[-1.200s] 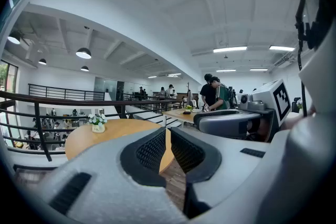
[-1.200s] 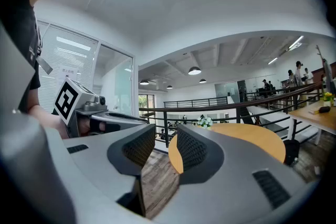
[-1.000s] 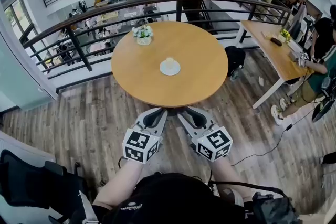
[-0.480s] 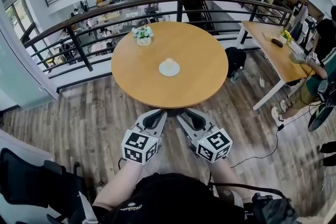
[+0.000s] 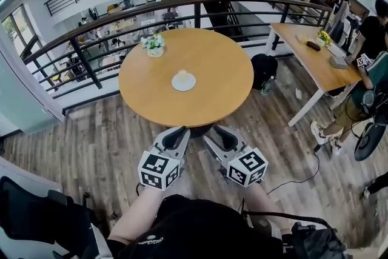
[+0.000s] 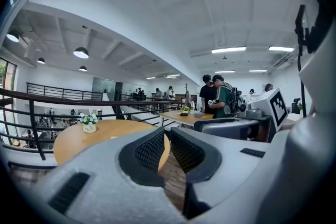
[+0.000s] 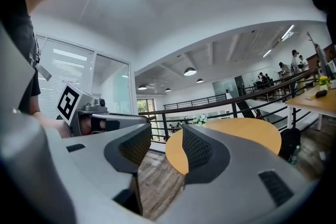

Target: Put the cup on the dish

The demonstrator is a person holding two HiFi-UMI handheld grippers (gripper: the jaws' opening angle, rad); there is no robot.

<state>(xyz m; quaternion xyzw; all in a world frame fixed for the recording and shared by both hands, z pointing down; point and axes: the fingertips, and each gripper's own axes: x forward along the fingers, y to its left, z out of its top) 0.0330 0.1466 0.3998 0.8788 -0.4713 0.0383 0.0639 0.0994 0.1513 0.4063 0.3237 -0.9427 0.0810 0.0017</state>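
A small cream cup (image 5: 182, 76) stands on a white dish (image 5: 183, 83) near the middle of the round wooden table (image 5: 224, 79). Both grippers are held low over the wooden floor, short of the table's near edge and well apart from the cup. My left gripper (image 5: 179, 130) has its jaws shut with nothing between them; in the left gripper view (image 6: 167, 137) only a thin slit shows. My right gripper (image 5: 217, 129) stands beside it, jaws apart and empty, as the right gripper view (image 7: 165, 143) shows. The cup is hidden in both gripper views.
A small pot of flowers (image 5: 154, 44) sits at the table's far edge. A black railing (image 5: 91, 57) curves behind the table. A dark bag (image 5: 263, 69) lies by the table's right side. Several people stand around a long desk (image 5: 315, 60) at right; a cable (image 5: 303, 176) crosses the floor.
The head view has shifted, so the table, cup and dish sit slightly further left in the picture. Both grippers keep the same places and jaw positions.
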